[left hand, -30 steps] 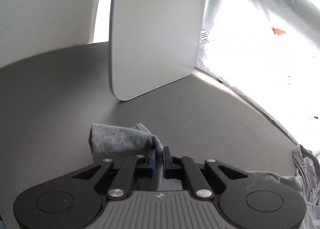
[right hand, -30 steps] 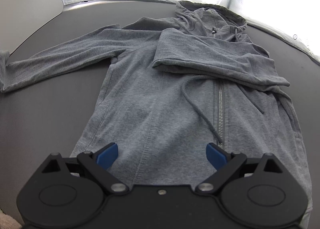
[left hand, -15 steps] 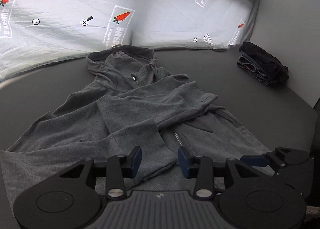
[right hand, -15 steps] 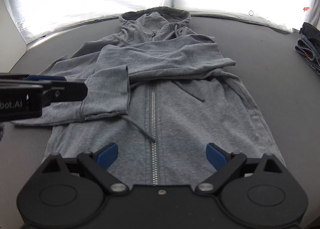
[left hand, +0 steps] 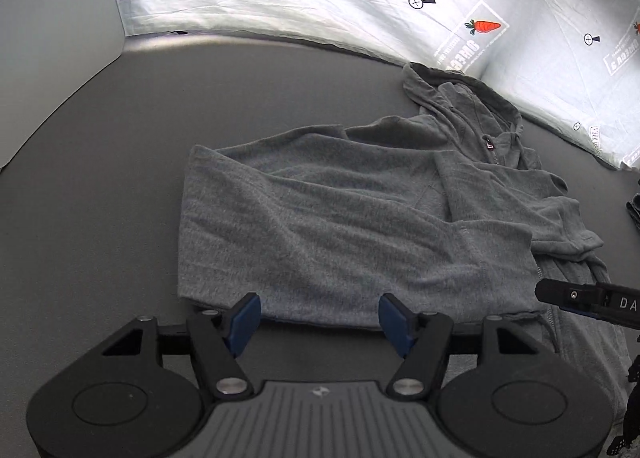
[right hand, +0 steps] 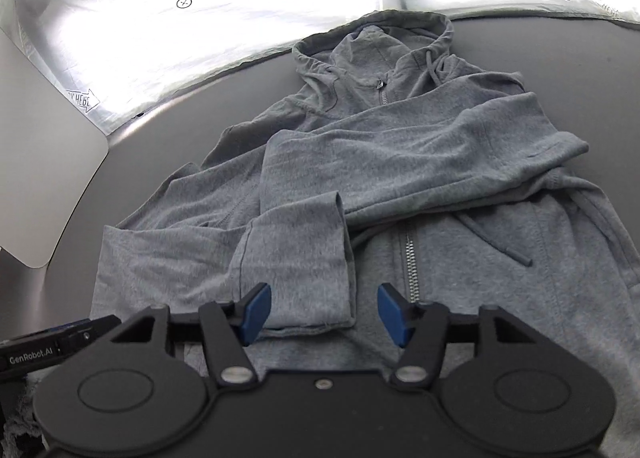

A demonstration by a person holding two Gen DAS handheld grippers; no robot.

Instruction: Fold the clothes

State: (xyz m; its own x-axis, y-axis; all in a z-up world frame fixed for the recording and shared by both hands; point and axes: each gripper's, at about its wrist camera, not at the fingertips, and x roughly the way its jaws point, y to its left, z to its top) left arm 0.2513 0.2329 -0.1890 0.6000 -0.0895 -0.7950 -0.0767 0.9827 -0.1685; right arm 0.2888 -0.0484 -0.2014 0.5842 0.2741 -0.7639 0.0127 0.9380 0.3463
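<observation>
Left tongs point(left hand: 319, 317), right tongs point(right hand: 323, 313) both spread wide, empty; grey hoodie point(right hand: 420, 185) flat just ahead, sleeves folded across.

Left gripper point(left hand: 320, 318) low in its own view, blue-padded jaws spread wide apart, nothing between the pads. One pad point(left hand: 243, 321) just at the near hem of the grey hoodie point(left hand: 340, 225), whether touching it not clear. Right gripper point(right hand: 324, 312) likewise gaping, jaws wide, empty, poised over the hoodie's lower front near the folded sleeve cuff. Tip of the right gripper poking in at the right edge of the left view, beside the hoodie's zip. Tip of the left gripper showing at the lower left of the right view, by the hoodie's side.
</observation>
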